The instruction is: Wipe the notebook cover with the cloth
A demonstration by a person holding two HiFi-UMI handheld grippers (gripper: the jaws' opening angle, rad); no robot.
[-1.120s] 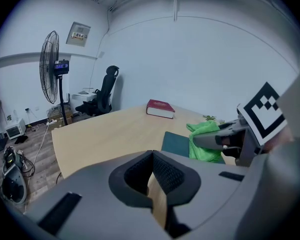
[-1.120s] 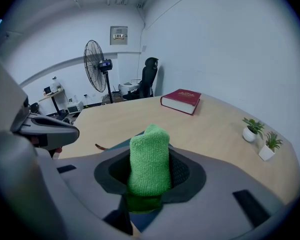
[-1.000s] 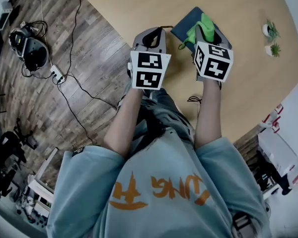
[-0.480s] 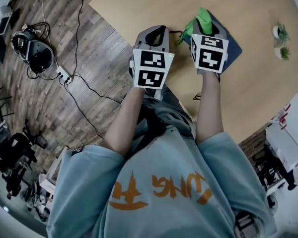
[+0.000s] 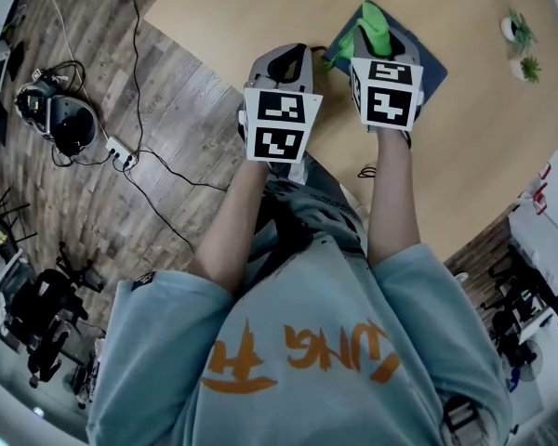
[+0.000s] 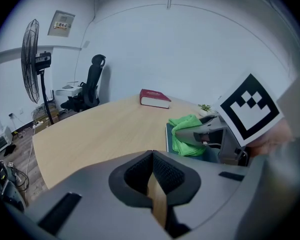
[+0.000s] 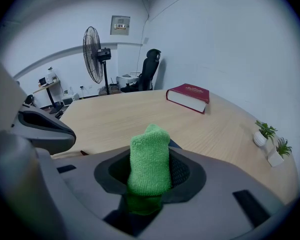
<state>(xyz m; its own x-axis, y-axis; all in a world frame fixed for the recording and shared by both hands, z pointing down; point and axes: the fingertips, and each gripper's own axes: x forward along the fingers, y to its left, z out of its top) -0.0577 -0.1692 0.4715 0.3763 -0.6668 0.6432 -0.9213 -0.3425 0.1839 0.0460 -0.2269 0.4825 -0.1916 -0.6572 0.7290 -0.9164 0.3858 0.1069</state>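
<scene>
The dark blue notebook lies on the round wooden table, near its front edge. My right gripper is over the notebook's left part, shut on the green cloth, and the folded cloth sticks up between its jaws. The cloth's lower end rests on the notebook. My left gripper hovers just left of the notebook, over the table edge. Its jaws are shut with nothing between them. Most of the notebook is hidden under the right gripper.
A red hardcover book lies at the far side of the table. Two small potted plants stand at the right. Cables and a headset lie on the wood floor to the left. A fan and office chair stand beyond the table.
The right gripper has slid the cloth leftward across the notebook, so more cover now shows to its right. The left gripper has stayed beside it, shut.
</scene>
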